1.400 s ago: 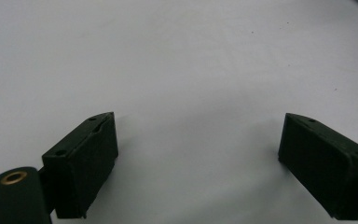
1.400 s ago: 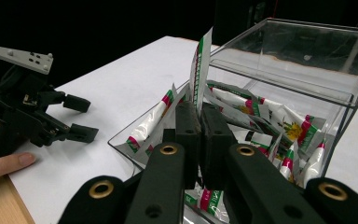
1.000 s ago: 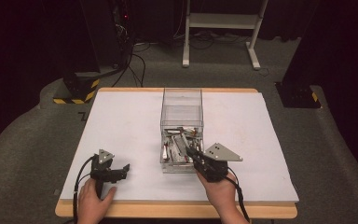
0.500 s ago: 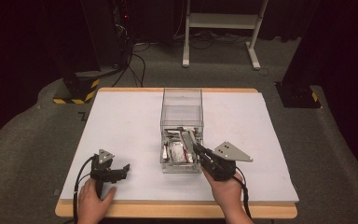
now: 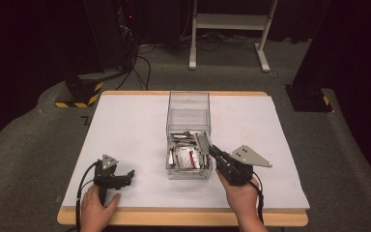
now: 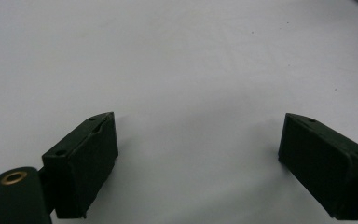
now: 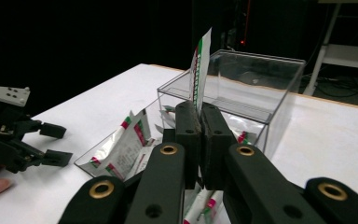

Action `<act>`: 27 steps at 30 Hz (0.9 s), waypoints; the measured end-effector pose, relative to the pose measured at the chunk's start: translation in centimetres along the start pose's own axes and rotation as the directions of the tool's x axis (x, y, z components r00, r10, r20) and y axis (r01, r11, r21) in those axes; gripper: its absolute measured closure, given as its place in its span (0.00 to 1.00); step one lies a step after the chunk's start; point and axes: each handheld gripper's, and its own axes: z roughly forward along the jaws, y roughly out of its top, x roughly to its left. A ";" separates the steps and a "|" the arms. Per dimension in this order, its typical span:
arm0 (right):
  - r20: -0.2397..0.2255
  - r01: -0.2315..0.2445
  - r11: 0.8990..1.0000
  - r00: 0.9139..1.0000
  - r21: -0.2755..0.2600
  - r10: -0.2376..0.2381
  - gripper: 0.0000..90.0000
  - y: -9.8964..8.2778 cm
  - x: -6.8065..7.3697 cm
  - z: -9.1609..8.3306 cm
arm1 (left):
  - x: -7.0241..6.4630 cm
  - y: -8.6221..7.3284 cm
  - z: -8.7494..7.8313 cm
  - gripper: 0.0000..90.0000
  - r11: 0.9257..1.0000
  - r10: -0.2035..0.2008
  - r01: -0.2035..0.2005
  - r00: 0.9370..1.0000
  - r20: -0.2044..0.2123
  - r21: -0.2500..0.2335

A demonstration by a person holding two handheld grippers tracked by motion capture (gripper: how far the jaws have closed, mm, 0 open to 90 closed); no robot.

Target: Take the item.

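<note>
Right gripper (image 7: 200, 122) clamps one thin silver sachet with red and green print (image 7: 199, 70), held upright above the clear rectangular plastic box (image 5: 188, 108) of similar sachets. Left gripper (image 5: 123, 177) rests on the white tabletop (image 5: 125, 130), jaws apart, empty.

On my table (image 5: 125, 125) the box (image 5: 188, 116) sits at centre with sachets (image 5: 186, 157) in it; my left gripper (image 5: 128, 175) at seven o'clock, right gripper (image 5: 207, 145) at five, pinching one sachet (image 7: 199, 70).
</note>
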 end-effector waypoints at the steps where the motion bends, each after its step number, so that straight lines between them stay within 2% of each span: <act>1: 0.006 -0.004 1.000 1.000 -0.001 0.004 0.98 0.0 -0.2 -0.1 | 0.0 0.0 0.0 0.13 1.000 -0.001 0.001 1.000 0.000 0.000; 15: 0.061 -0.029 0.999 0.998 -0.024 0.031 0.98 0.1 -2.0 -1.1 | 0.0 0.0 0.0 0.13 1.000 -0.003 0.003 1.000 0.001 -0.001; 27: 0.113 -0.050 0.999 0.992 -0.020 0.052 0.98 -0.3 -3.9 -0.8 | -0.1 0.0 0.0 0.13 1.000 -0.008 0.008 1.000 -0.001 -0.008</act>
